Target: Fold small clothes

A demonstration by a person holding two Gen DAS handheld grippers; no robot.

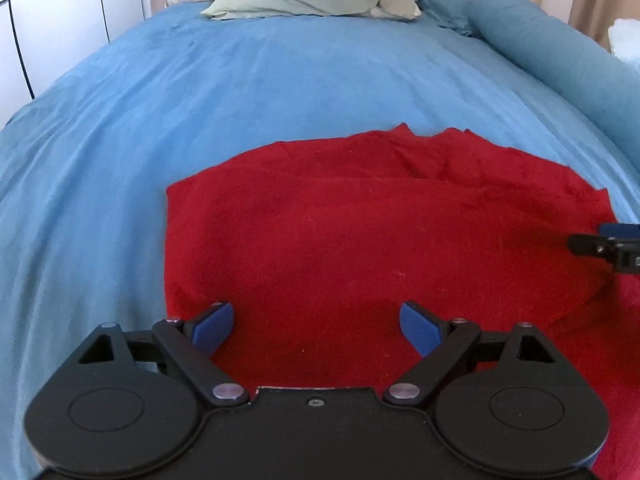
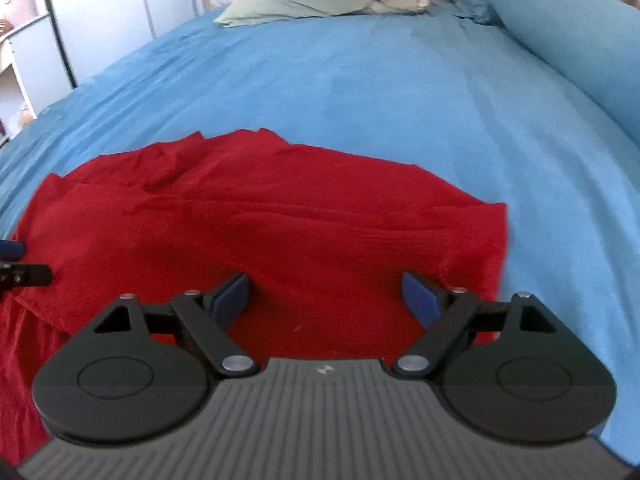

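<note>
Folding looks partly done, judging from the left wrist view: the red garment [image 1: 360, 232] lies on the blue bed [image 1: 280, 80] with a straight crease running left to right across its far half, as if one layer is already turned over another. Its left edge is straight and tidy; its far edge is ragged, with a small notch at the middle (possibly a neckline, though I cannot tell). The left claw [image 1: 316, 328] hovers over the near part of the cloth with its blue pads [image 1: 212, 328] spread wide and nothing between them but the fabric below; whether they touch it is unclear. At the right border the tip of the right claw [image 1: 612, 244] shows above the cloth's right side.

From the right wrist view, the red garment [image 2: 280, 232] fills the near left of the bed [image 2: 400, 80], with its right edge falling in a fairly straight line and wrinkles bunched at the far left. The right claw [image 2: 326, 300] also stands wide open and grips nothing, poised over the near right part of the cloth. Near the left edge, the cloth hangs in loose folds lower down, so some of it appears still unfolded there. I judge at least one more fold remains, plus smoothing of the far wrinkles. A green pillow [image 2: 320, 0] lies at the far end of the bed.
</note>
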